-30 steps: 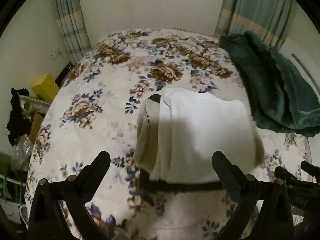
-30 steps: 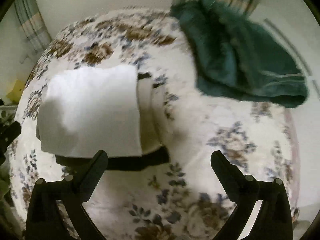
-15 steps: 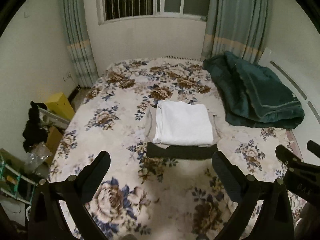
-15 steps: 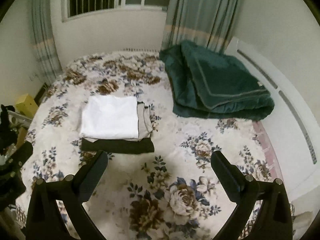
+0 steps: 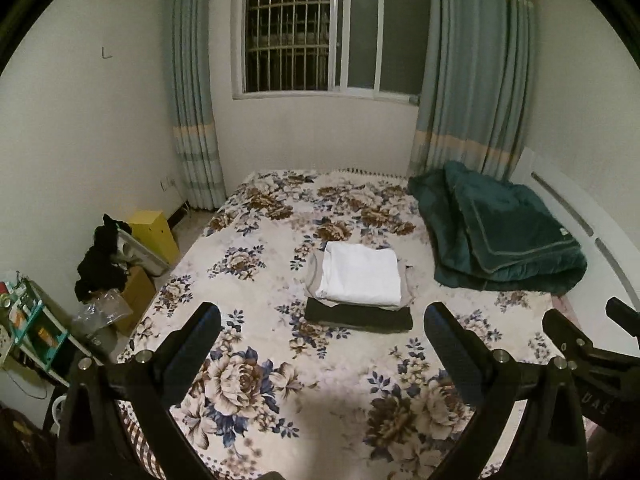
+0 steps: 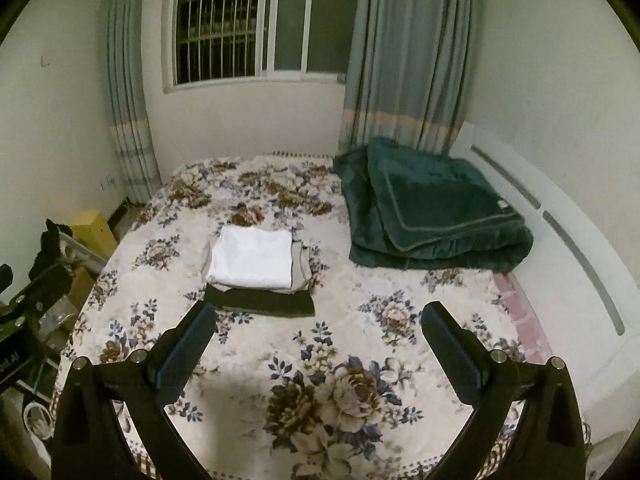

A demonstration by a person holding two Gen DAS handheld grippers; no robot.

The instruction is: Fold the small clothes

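A folded white garment (image 5: 360, 274) lies on top of a folded beige one (image 5: 405, 280) and a folded dark one (image 5: 358, 318) in the middle of the floral bed (image 5: 256, 360). The same stack shows in the right wrist view, with the white garment (image 6: 252, 258) above the dark one (image 6: 260, 304). My left gripper (image 5: 322, 338) is open and empty, high above the bed's near end, well short of the stack. My right gripper (image 6: 316, 334) is open and empty too, beside it to the right.
A folded dark green blanket (image 5: 496, 232) lies at the bed's far right by the white headboard (image 5: 580, 224). Left of the bed stand a yellow box (image 5: 154, 230), dark clothes (image 5: 100, 260) and a small shelf (image 5: 28, 328). A barred window (image 5: 332, 28) and curtains are behind.
Both grippers have pulled up and back from the stack, which now looks small and far. The stack lies unmoved. Both stay open.
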